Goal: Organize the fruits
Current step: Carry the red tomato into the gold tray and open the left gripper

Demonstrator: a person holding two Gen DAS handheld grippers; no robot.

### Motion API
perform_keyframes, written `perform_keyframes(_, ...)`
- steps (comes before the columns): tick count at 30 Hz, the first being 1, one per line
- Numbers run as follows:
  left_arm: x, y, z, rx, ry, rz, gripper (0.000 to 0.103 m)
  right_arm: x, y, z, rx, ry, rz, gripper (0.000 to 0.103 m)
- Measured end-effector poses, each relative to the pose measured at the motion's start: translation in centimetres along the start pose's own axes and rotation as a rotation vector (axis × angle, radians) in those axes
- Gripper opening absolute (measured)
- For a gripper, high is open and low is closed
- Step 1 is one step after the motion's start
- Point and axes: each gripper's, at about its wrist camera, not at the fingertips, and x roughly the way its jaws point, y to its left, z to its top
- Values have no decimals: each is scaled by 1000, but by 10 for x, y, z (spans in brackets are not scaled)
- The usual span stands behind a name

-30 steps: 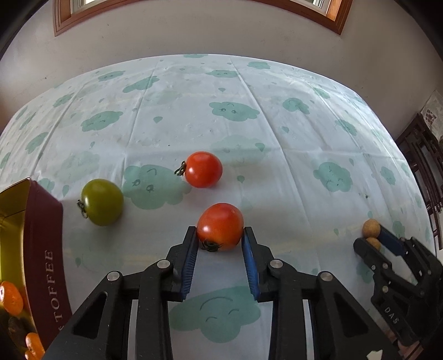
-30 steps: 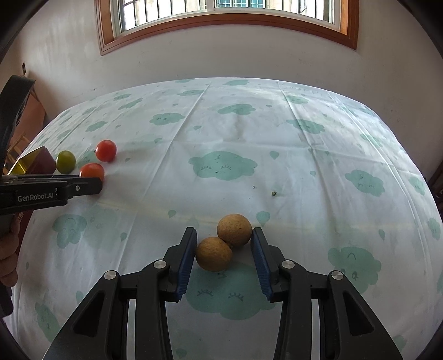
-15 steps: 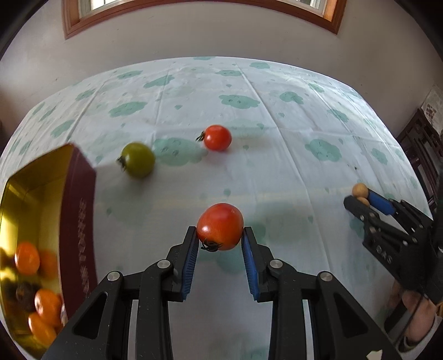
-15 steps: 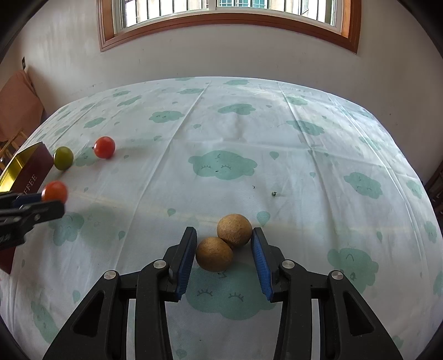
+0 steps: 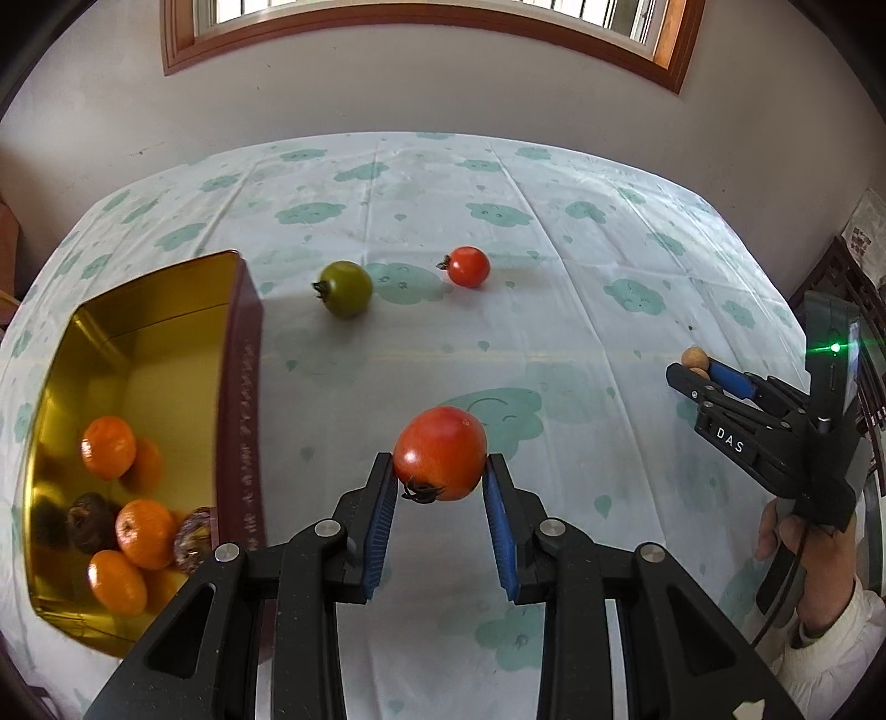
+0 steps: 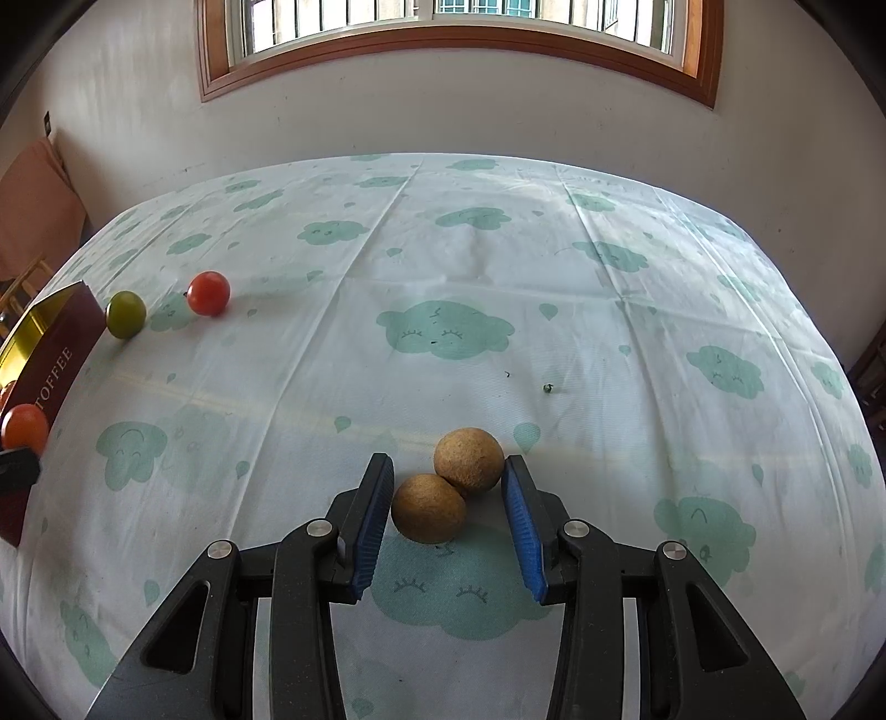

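While the glossy red tomato (image 5: 440, 461) had sat on the cloth a second before, it now hung lifted, clamped in the left gripper (image 5: 440, 493), right of the gold-lined tin (image 5: 235, 310) holding smooth oranges (image 5: 108, 447), so a drop there looked next. The right gripper (image 6: 447, 501) stayed spread around two rough brown fruits (image 6: 468, 461) on the cloud-printed tablecloth (image 6: 443, 249). A green tomato (image 5: 346, 288) and small red tomato (image 5: 468, 267) lay farther off.

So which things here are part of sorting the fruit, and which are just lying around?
Part of the job:
- red tomato gripped by the left gripper
- green tomato and small red tomato on the tablecloth
- two brown fruits between the right gripper fingers
- toffee tin holding oranges

Just there:
- cloud-print tablecloth
- window
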Motion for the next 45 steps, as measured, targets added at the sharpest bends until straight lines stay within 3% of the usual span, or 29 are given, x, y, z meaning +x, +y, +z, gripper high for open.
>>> perform_keyframes(7,-23,22,5,-45,-44,7,28,0,0,0,0,0,-1,42)
perform_keyframes(14,-41,60,8,-117,-83,62,28,0,0,0,0,0,-1,42)
perform_keyframes(29,-39,132,-6,-266,-49,162,28,0,0,0,0,0,-1,42)
perform_keyframes(45,-18,152,-19,-302,22,190,28,0,0,0,0,-1,-2,42)
